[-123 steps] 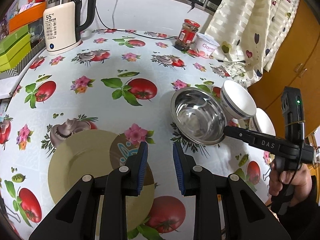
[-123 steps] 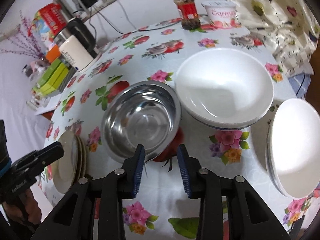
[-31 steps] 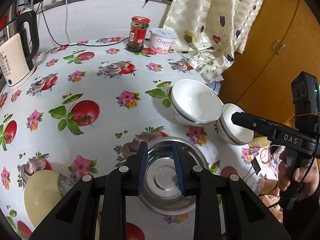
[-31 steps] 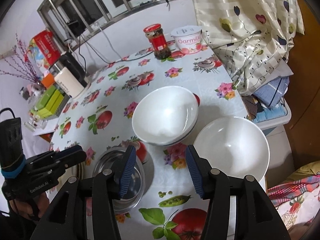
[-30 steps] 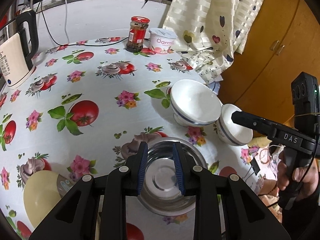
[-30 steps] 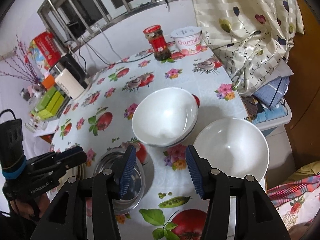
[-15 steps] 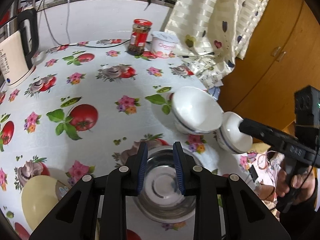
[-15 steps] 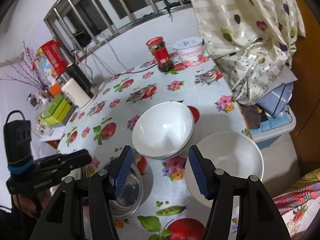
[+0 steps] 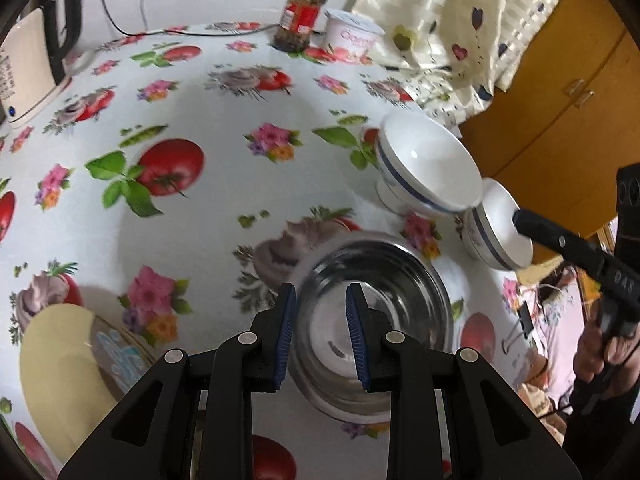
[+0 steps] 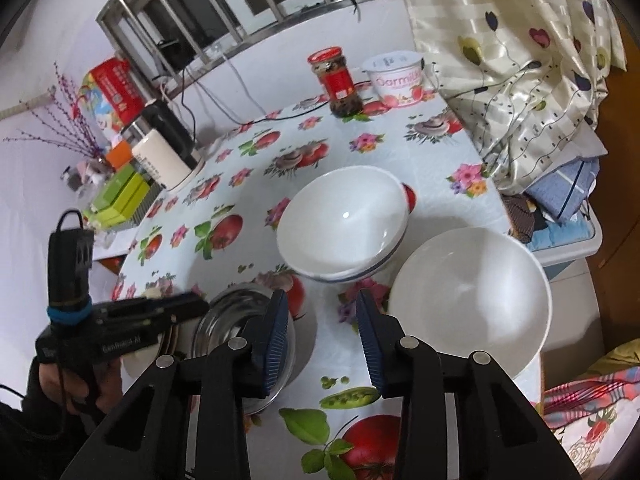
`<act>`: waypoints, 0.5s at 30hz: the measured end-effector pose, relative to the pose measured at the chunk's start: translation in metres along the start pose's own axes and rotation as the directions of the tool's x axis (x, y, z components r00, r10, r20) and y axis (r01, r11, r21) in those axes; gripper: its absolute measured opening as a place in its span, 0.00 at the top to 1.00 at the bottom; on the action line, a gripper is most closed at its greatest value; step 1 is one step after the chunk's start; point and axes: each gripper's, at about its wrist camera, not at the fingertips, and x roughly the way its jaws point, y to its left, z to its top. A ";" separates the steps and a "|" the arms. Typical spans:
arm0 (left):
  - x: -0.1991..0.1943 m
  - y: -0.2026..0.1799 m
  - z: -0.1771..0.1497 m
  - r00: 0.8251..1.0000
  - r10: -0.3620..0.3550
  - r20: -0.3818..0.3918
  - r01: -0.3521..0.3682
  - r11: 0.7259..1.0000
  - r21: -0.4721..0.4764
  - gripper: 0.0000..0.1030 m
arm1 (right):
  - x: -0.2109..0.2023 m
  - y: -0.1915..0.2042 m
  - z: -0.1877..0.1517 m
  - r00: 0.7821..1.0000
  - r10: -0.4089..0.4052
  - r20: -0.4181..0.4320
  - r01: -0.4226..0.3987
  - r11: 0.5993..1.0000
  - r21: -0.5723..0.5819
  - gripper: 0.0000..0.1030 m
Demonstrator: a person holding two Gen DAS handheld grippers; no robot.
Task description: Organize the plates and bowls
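The left gripper point(image 9: 320, 326), fingers narrowly apart and empty, hangs directly above the steel bowl point(image 9: 376, 320) (near table edge), nearer than the wide-open right gripper point(image 10: 322, 334).

Two white porcelain bowls point(image 10: 344, 220) point(image 10: 468, 300); one steel bowl point(image 9: 376, 320); one yellow plate stack point(image 9: 68, 376); one jar point(image 10: 338, 80); one yogurt tub point(image 10: 396, 76); one kettle point(image 10: 164, 156).

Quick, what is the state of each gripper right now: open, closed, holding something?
Left gripper: open, holds nothing, over the steel bowl.
Right gripper: open, holds nothing.
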 end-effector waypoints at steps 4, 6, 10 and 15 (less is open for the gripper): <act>0.003 -0.005 -0.004 1.000 -0.007 -0.022 0.008 1.000 0.012 0.74 | -0.002 -0.004 0.000 1.000 -0.004 0.006 0.003 1.000 0.008 0.67; 0.001 -0.006 -0.005 1.000 -0.006 -0.023 0.006 1.000 0.012 0.74 | -0.002 -0.006 0.001 1.000 -0.004 0.009 0.003 1.000 0.011 0.67; -0.009 -0.013 0.003 1.000 -0.008 0.021 0.007 0.999 0.036 0.74 | -0.004 -0.009 0.007 1.000 -0.017 0.023 0.017 1.000 0.008 0.67; -0.015 -0.024 0.026 0.997 -0.038 0.066 0.036 0.999 0.037 0.74 | -0.005 -0.014 0.019 0.998 -0.049 0.043 0.049 0.999 0.005 0.67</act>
